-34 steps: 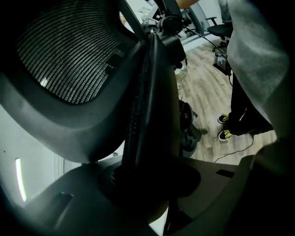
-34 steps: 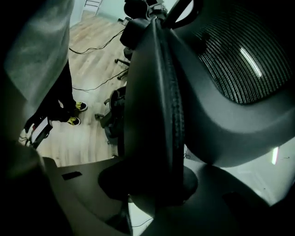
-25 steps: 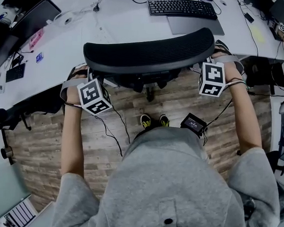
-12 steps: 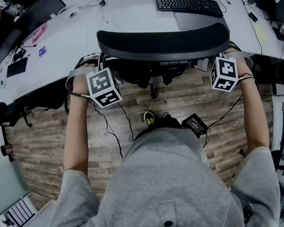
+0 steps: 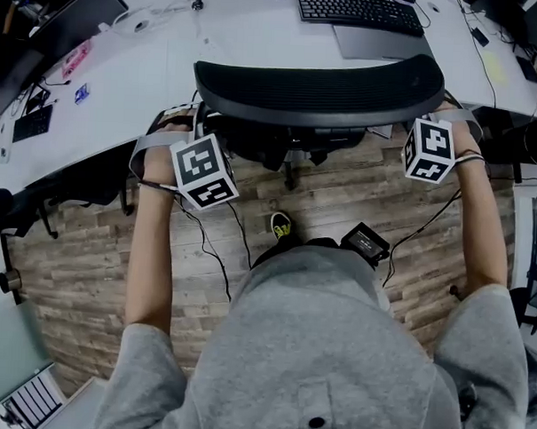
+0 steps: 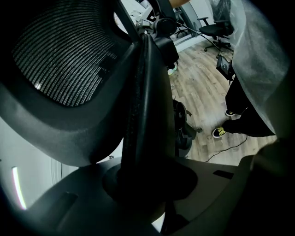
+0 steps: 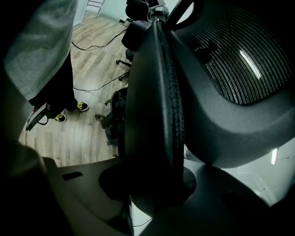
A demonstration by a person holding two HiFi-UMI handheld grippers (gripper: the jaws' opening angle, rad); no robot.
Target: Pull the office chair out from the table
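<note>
Fingers (image 6: 60, 207) clamped on office chair (image 5: 319, 82) edges (left gripper (image 6: 147, 184), right gripper (image 7: 150, 184)), table (image 5: 259, 31) beyond

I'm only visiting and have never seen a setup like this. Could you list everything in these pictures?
office chair: one, black, mesh back, at the table's edge
table: one, white, beyond the chair
keyboard: one, black, on the table's far side
floor: one, grey-brown wood planks, under everything
cables: several, black, over the floor
small device: one, black, by the person's waist
shoe: one showing, black and yellow, below the chair
sweatshirt: one, grey, on the person
left gripper: one, black-and-white marker cube, jaws clamped on the chair back's left edge
right gripper: one, same cube, jaws clamped on the right edge
</note>
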